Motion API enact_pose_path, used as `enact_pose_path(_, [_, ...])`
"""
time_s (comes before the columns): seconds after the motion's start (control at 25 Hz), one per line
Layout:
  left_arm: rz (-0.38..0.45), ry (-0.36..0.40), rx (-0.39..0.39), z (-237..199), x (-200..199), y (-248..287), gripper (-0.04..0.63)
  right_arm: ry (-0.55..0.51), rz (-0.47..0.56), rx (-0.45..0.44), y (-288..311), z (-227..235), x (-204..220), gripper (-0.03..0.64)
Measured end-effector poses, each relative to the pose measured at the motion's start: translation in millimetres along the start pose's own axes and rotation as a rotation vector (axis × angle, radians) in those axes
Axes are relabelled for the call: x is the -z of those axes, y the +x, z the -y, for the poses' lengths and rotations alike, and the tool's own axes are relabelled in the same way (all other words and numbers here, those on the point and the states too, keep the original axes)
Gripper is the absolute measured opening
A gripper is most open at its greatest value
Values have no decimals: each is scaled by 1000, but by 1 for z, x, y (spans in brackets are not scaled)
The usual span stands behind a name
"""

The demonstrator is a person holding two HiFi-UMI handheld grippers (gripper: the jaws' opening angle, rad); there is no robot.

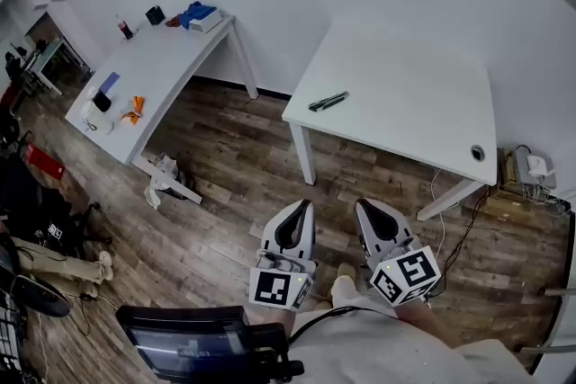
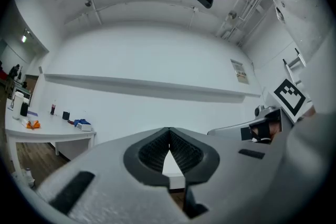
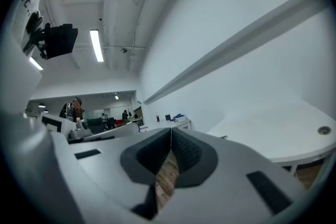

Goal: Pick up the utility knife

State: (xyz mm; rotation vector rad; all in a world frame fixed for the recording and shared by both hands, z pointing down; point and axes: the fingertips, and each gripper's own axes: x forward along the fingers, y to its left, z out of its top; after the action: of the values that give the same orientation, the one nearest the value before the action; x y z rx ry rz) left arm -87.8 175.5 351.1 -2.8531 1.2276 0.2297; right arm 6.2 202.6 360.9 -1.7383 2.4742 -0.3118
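You hold the left gripper (image 1: 303, 205) and right gripper (image 1: 363, 205) with jaws closed tight and empty, the utility knife (image 1: 328, 102) lying at twelve o'clock on the white table (image 1: 414, 94).

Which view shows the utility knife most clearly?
The head view: the utility knife lies whole on the white table, seen from above. The right gripper view shows only a dark speck there, perhaps the knife. The left gripper view does not show it.
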Motion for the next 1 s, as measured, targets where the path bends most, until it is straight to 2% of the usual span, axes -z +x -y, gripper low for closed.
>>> enact_pose_path(0.44, [6,31,-8,-5,-1,66,8,1,-10,-56,38,40,-13,9])
enact_pose_path(0.68, [14,39,-45,-6,4,72,8,-12,-7,-71,37,56,-12,9])
enact_pose_path(1.0, [-5,28,-83,-18,14,80,8,27,-38,-66,51,73,-1,9])
